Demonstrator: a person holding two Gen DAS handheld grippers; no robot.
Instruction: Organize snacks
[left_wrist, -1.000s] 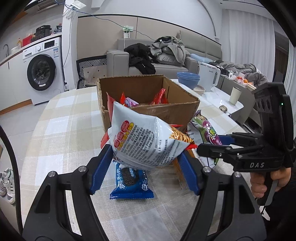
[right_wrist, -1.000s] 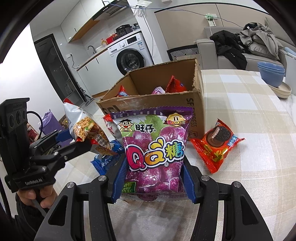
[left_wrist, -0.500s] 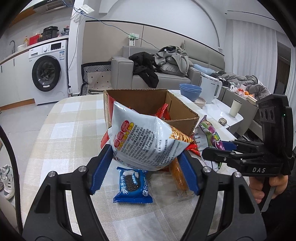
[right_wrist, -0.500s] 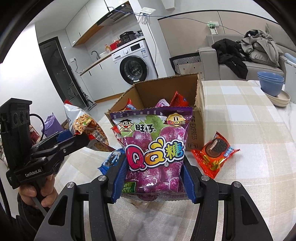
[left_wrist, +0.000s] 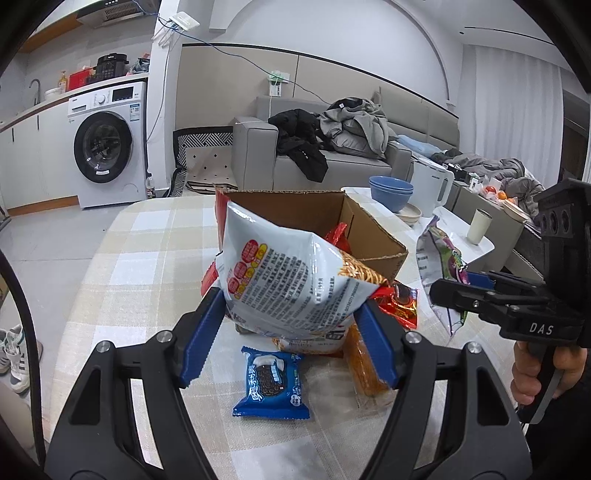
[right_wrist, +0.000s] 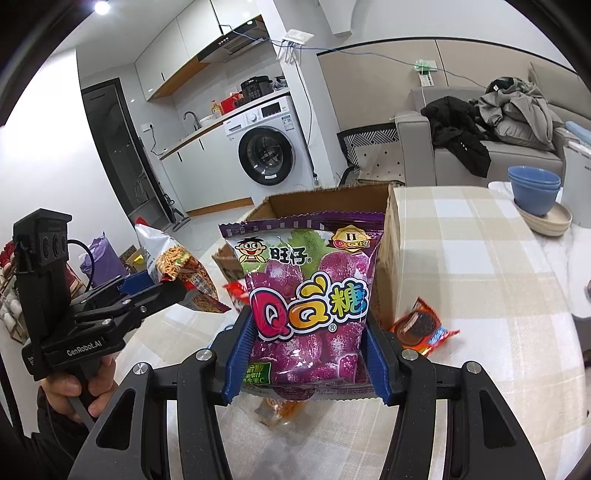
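My left gripper (left_wrist: 290, 341) is shut on a white noodle-snack bag (left_wrist: 288, 284) and holds it above the table in front of the open cardboard box (left_wrist: 369, 236). My right gripper (right_wrist: 308, 356) is shut on a purple QQ candy bag (right_wrist: 310, 295), held upright above the table near the box (right_wrist: 388, 236). Each gripper shows in the other's view: the right gripper (left_wrist: 461, 291) at the right, the left gripper (right_wrist: 147, 291) at the left. A blue cookie pack (left_wrist: 273, 384), an orange snack pack (left_wrist: 364, 365) and a red cookie pack (right_wrist: 421, 326) lie on the checked tablecloth.
Red snack packs (left_wrist: 338, 234) lie inside the box. Blue bowls (left_wrist: 391, 188), a white kettle (left_wrist: 430, 188) and a cup (left_wrist: 478, 230) stand beyond the box on the right. A washing machine (left_wrist: 107, 147) and a sofa with clothes (left_wrist: 332, 147) are behind.
Both grippers have risen with their bags and tilted up; the box and the packs on the table now appear lower and farther away.
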